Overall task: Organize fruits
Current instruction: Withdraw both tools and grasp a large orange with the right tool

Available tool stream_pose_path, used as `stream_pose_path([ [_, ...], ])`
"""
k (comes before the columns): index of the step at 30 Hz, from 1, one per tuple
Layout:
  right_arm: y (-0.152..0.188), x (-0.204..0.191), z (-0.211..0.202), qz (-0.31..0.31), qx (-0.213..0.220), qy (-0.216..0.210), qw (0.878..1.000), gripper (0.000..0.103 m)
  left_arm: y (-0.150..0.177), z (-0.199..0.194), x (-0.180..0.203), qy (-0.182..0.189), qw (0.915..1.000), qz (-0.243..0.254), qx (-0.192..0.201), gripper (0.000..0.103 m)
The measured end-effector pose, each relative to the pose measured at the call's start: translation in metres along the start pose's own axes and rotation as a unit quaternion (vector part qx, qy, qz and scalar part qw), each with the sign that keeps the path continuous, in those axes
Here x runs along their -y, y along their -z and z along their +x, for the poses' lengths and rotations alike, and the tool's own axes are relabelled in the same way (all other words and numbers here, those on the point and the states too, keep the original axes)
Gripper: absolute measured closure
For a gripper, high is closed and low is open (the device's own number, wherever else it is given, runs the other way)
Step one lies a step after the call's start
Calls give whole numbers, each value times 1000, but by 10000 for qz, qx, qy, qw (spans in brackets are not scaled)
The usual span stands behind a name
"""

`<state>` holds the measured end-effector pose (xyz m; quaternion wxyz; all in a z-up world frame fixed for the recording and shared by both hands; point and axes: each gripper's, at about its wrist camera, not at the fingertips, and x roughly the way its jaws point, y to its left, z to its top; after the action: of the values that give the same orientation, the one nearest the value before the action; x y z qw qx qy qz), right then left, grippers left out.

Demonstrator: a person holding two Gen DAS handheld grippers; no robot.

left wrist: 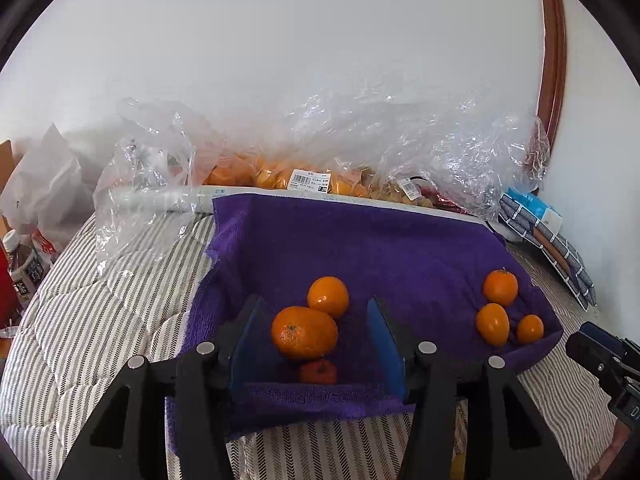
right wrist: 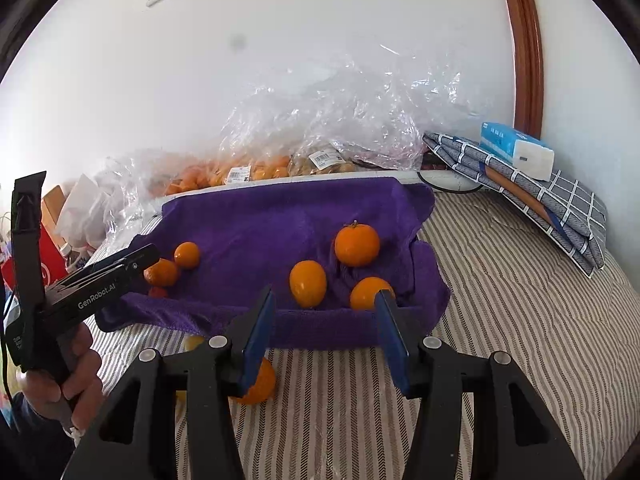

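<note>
oranges in two groups on a purple towel (left wrist: 360,240) spread over a striped bed cover (left wrist: 100,320). left gripper (left wrist: 318,340) has its jaws wide apart, a big mandarin (left wrist: 304,333) sitting between the blue pads, not visibly pinched; round orange (left wrist: 328,296) just behind it, touching; a small reddish fruit (left wrist: 319,372) near it, partly hidden under the mandarin. right group: stemmed orange (right wrist: 357,245), oval orange (right wrist: 307,283), and a third orange (right wrist: 370,293) partly covered by the right finger. right gripper (right wrist: 324,328) also spread open, gripping nothing, hovering at the towel's near edge. one loose orange (right wrist: 258,386) on the cover, mostly hidden by the left pad; a yellowish fruit (right wrist: 193,342) beside it is cut off, can't tell what kind. far side: clear plastic bags (left wrist: 360,140) over more oranges, blurred through the film, labels unreadable. folded plaid cloth (right wrist: 540,200) with tissue pack (right wrist: 516,150) far right. bottle (left wrist: 24,268) at left edge, cropped.
</note>
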<state>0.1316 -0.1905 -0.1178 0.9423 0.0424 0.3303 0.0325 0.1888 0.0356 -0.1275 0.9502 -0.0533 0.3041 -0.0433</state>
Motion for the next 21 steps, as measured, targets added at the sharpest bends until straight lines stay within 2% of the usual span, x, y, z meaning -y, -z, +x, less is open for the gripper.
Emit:
stream_pose_path([
  [10,23,-13,-13,15,-304,-68,9995,52,20,-39,-28,-58,9997,-206,87,52],
  [13,30,-24,-14,-201,-370,-106,9991,53,30,-47,-39,-97,9999,-132,-45,52],
  [16,36,-33,-13,-303,-476,-249,9981,59,37,-52,-51,-75,9994,-240,-217,52],
  [21,40,-43,1,-388,-629,-277,9969,60,41,-56,-60,-56,9990,-332,-298,52],
])
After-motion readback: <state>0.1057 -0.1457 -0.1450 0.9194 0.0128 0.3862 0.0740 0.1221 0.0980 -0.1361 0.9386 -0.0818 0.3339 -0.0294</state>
